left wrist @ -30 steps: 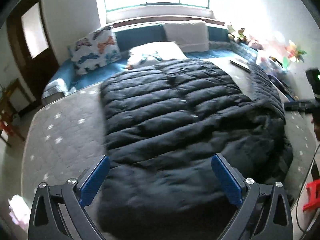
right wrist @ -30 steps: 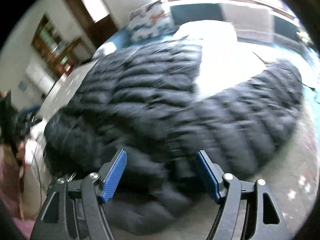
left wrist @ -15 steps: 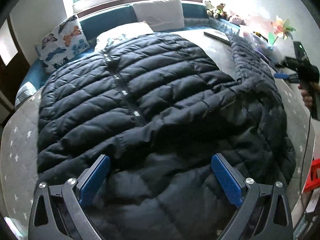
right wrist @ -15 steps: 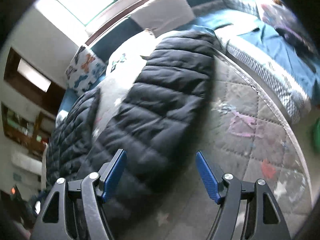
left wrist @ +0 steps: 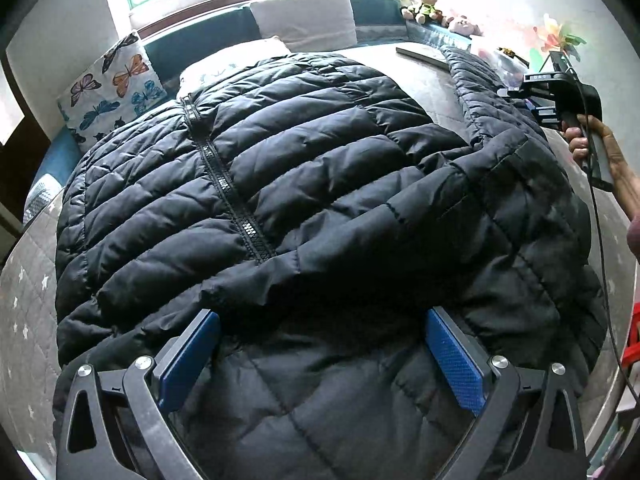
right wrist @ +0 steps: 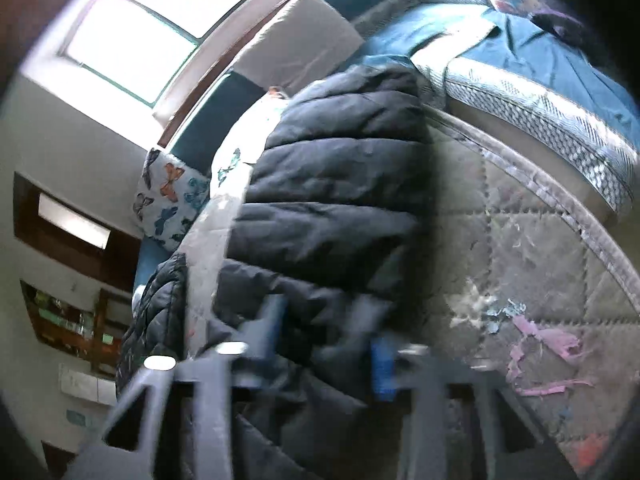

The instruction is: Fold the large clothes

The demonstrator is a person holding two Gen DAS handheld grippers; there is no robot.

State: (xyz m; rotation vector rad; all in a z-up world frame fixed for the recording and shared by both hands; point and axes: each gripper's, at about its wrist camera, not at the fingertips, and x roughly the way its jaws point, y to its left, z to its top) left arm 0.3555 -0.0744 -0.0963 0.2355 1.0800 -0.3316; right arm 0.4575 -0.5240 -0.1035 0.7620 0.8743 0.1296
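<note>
Left wrist view, near first: left gripper (left wrist: 320,356) spread wide, blue pads (left wrist: 454,360) low over jacket (left wrist: 280,184) hem, nothing pinched. Closer in than 0.5 s ago, jacket filling more of view. Black puffer jacket laid flat on mattress (left wrist: 24,312), zipper (left wrist: 224,184) up, sleeve (left wrist: 476,92) stretched out to right edge. Farther right: right hand (left wrist: 584,140) on handle beside sleeve, wrist roughly level.

Right wrist view: right gripper (right wrist: 328,332) blurred, blue pads (right wrist: 382,368) narrower than 0.5 s ago, closing round sleeve (right wrist: 332,184) cuff end; firm grip or not, cannot tell. Likely means sleeve fold-in starting, body fold not yet done. Far: butterfly pillow (left wrist: 112,92), white pillow (left wrist: 308,16), plush toys (left wrist: 424,6) by window.
</note>
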